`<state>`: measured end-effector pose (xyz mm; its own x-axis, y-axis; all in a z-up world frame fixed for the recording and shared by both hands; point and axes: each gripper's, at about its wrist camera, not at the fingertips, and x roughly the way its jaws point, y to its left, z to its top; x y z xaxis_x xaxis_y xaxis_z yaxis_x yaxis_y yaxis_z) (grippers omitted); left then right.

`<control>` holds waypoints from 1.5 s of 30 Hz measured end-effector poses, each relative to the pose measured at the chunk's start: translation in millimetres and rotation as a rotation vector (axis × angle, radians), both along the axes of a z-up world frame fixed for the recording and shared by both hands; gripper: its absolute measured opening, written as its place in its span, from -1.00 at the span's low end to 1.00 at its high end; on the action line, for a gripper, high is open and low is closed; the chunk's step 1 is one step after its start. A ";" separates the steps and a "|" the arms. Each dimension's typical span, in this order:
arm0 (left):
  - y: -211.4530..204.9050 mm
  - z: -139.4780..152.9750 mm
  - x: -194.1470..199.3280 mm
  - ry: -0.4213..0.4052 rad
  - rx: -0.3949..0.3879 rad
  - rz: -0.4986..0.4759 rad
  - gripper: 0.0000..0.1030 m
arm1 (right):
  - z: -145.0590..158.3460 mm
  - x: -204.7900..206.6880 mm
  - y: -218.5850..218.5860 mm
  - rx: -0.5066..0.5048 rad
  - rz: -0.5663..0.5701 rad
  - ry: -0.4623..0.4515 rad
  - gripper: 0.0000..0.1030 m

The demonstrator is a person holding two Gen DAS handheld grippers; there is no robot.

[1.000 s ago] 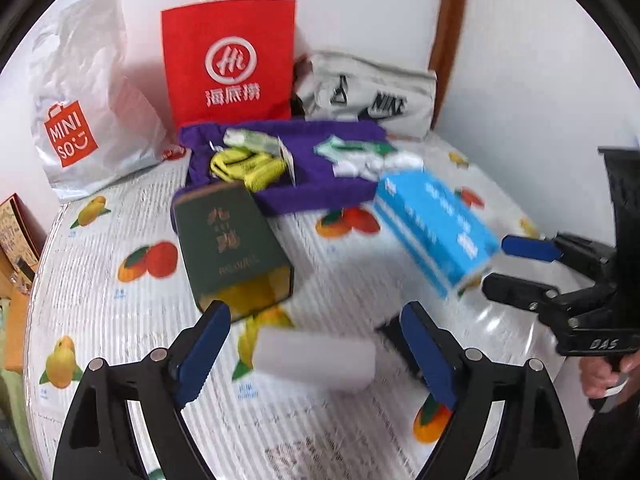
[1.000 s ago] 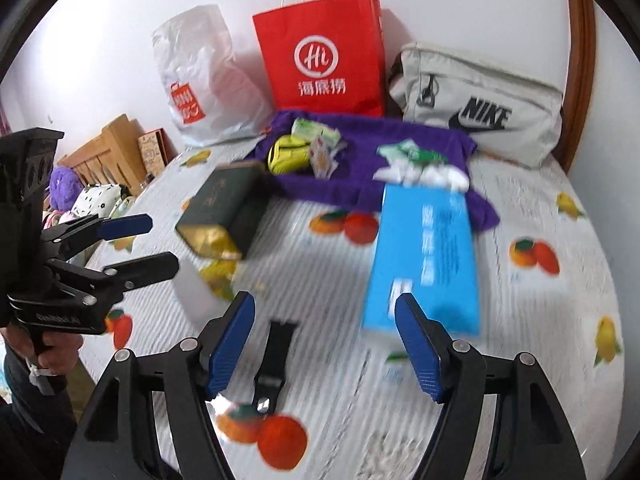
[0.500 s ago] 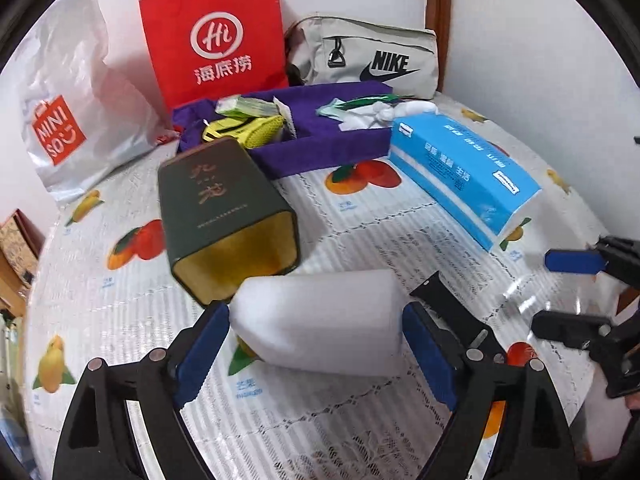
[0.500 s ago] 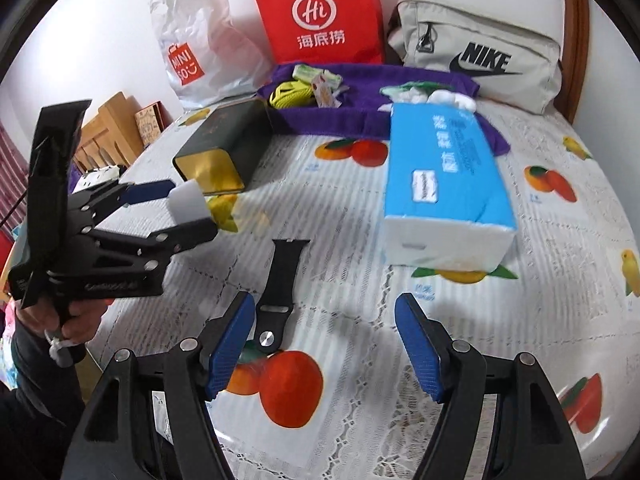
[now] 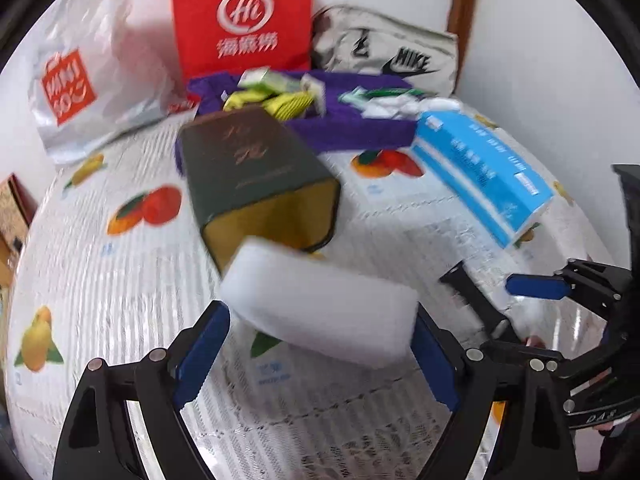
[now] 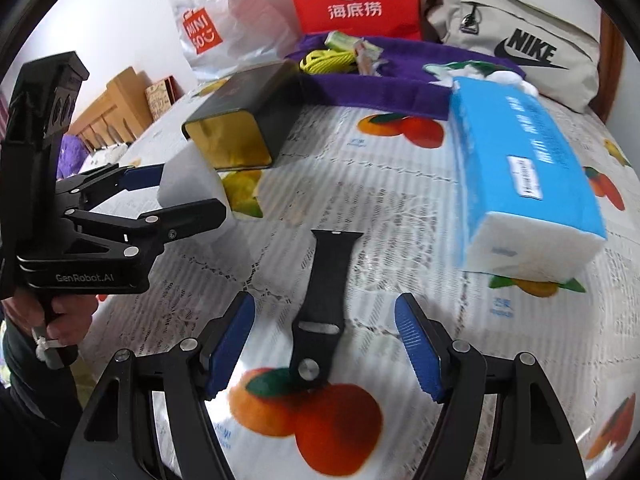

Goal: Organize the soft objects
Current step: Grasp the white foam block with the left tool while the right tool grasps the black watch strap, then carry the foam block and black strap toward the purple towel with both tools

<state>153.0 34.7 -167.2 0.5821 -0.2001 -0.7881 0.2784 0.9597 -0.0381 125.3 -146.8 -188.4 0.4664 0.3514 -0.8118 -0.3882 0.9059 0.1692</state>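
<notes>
The left gripper (image 5: 320, 344) now clamps the white rectangular foam sponge (image 5: 320, 300), lifted off the fruit-print tablecloth (image 5: 120, 280) — ready to carry; the right gripper (image 6: 324, 344) hangs open over the black rubber watch strap (image 6: 324, 300).

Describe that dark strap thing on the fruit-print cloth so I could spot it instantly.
Start at the big blue tissue pack on the fruit-print tablecloth. Left of it, between the right gripper's open blue pads, lies a black watch strap. It alone is flat, narrow and black, with a round metal stud.
</notes>
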 end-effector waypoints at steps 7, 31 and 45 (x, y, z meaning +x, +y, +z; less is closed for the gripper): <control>6.7 -5.2 1.4 -0.014 -0.051 0.012 0.69 | -3.8 -1.2 12.7 -0.076 -0.019 -0.068 0.21; 26.8 5.3 -46.4 -0.026 -0.052 0.072 -0.07 | 12.0 -32.3 -45.2 -0.056 -0.083 -0.102 -0.59; 27.7 -5.1 -35.4 0.009 -0.076 0.219 0.22 | 8.5 -37.2 -63.7 -0.053 -0.120 -0.098 -0.60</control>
